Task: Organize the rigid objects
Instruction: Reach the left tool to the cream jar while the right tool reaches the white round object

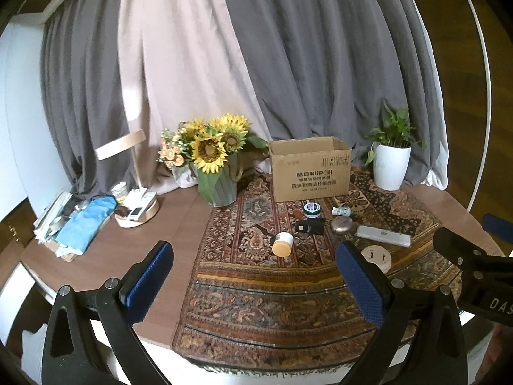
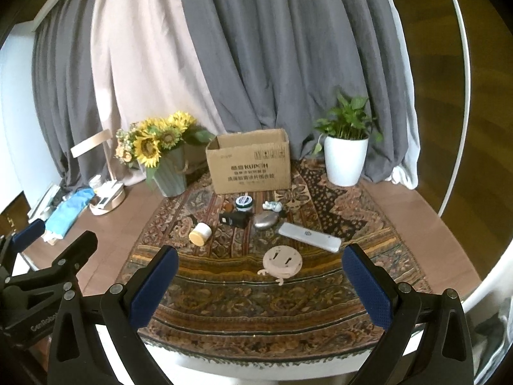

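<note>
An open cardboard box (image 2: 250, 166) (image 1: 309, 170) stands at the back of a patterned rug (image 2: 256, 288). In front of it lie a dark green jar (image 2: 244, 204), a small white figurine (image 2: 272, 206), a black case (image 2: 235, 219), a silver oval object (image 2: 265, 220), a white jar with a yellow lid (image 2: 200, 234) on its side, a grey remote (image 2: 309, 237) and a round beige disc (image 2: 282, 261). My left gripper (image 1: 256, 276) and right gripper (image 2: 259, 276) are both open and empty, hovering over the rug's near edge, short of the objects.
A sunflower vase (image 2: 170, 173) stands left of the box and a potted plant in a white pot (image 2: 344, 157) to its right. A lamp base with small items (image 1: 138, 211) and a blue cloth (image 1: 86, 221) sit at the table's left. Curtains hang behind.
</note>
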{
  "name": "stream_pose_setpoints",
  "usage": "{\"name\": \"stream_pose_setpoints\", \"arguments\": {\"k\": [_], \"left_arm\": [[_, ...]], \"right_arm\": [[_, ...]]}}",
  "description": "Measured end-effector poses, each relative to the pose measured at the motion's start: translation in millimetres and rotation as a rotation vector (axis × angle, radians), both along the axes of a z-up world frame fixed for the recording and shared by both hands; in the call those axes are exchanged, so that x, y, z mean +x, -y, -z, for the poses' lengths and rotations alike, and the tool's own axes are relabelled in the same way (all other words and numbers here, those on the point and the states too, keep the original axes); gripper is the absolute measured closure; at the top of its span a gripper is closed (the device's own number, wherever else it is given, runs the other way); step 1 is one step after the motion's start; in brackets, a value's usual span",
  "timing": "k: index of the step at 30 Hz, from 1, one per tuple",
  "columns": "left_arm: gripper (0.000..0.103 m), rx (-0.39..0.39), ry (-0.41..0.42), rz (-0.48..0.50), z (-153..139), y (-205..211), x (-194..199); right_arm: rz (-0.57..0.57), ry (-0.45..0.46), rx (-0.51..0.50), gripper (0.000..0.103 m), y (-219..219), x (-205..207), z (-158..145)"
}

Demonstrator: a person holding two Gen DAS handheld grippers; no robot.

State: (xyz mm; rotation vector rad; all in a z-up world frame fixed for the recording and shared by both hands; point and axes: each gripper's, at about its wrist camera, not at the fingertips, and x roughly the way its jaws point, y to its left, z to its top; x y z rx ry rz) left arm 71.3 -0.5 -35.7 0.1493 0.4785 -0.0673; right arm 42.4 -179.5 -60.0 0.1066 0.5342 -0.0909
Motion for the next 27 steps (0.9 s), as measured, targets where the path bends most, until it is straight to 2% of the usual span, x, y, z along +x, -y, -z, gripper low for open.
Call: {"name": "stream_pose_setpoints", "arguments": {"k": [11,14,19,27], "left_arm": [[0.003,0.04,-0.052,0.147,44,-1,100],[0.006,0.045,-0.103,0.187,61,0,123],[0.011,0.045,-0.172,0.214,86,6,150],[0.021,0.047,-0.272,0.224,128,22,182]], "right_arm": [[0.117,-0.073,0.008,0.0,-7,80,38],[0.156,-0.084,0.005,0.0,-10,95,50],[0.216,-0.123,-0.006,0.0,-10,116,69],[0.233,-0.211,0.027,0.0,4,146,109]]}}
